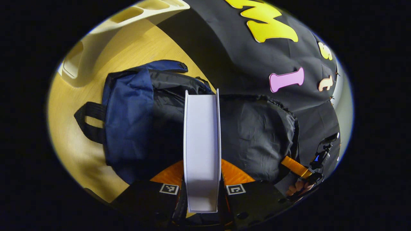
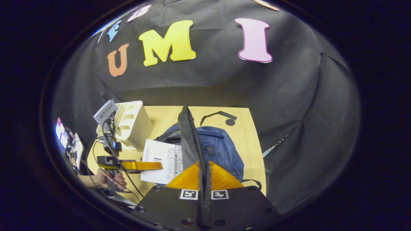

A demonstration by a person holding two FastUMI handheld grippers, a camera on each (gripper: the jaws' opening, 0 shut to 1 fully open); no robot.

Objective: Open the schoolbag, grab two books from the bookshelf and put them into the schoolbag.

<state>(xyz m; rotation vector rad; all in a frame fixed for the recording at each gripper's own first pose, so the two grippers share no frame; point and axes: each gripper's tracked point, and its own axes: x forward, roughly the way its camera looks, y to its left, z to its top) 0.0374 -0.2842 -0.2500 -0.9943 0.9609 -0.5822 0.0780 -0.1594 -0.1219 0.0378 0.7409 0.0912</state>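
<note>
Now | left gripper (image 1: 202, 187) fingers pinching book (image 1: 201, 150) above schoolbag (image 1: 135, 122) | right gripper (image 2: 204, 178) fingers pinching bag's flap (image 2: 189, 141) upright

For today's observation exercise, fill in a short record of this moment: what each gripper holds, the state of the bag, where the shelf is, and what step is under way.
left gripper: shut on a white book, held over the bag
right gripper: shut on the bag's flap, lifting it upright
bag: dark blue, lying on the table, mouth held open
book position: beside the raised flap, not yet clearly inside
shelf: cream, on the table behind the bag
step: a book being brought to the open bag
</note>
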